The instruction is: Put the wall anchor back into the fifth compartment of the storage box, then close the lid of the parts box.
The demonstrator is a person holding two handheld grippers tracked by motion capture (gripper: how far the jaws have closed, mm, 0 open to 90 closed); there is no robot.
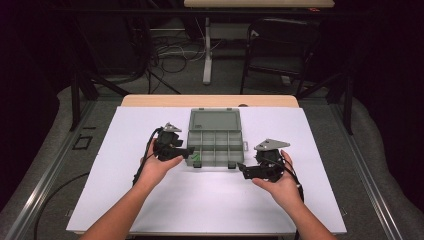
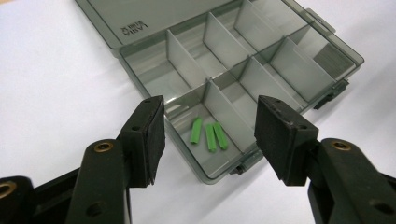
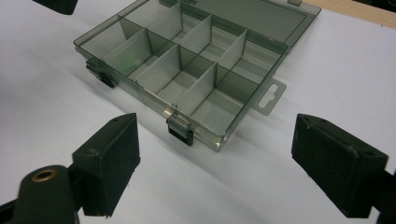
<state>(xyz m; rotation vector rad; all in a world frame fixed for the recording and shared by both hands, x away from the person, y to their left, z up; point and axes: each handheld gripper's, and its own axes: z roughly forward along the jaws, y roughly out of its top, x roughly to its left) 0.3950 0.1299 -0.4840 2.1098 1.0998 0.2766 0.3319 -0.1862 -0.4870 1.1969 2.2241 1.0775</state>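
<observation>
A grey see-through compartment box [image 1: 215,137] lies open on the white table sheet, lid laid back. Three small green pegs [image 2: 208,135] rest in its near-left compartment, seen as a green spot [image 1: 196,157] from above. My left gripper [image 1: 187,151] hovers at the box's left front corner, open, jaws empty, framing the pegs [image 2: 210,135]. My right gripper [image 1: 243,171] sits open just off the box's right front corner, nothing between its jaws [image 3: 215,163]. The box [image 3: 187,74] shows a black latch [image 3: 180,129] on its front wall.
The white sheet [image 1: 210,200] covers most of a wooden table [image 1: 210,100]. Beyond the table stand a folding chair [image 1: 280,45], a table leg and loose cables on the floor. Bare sheet lies in front of the box.
</observation>
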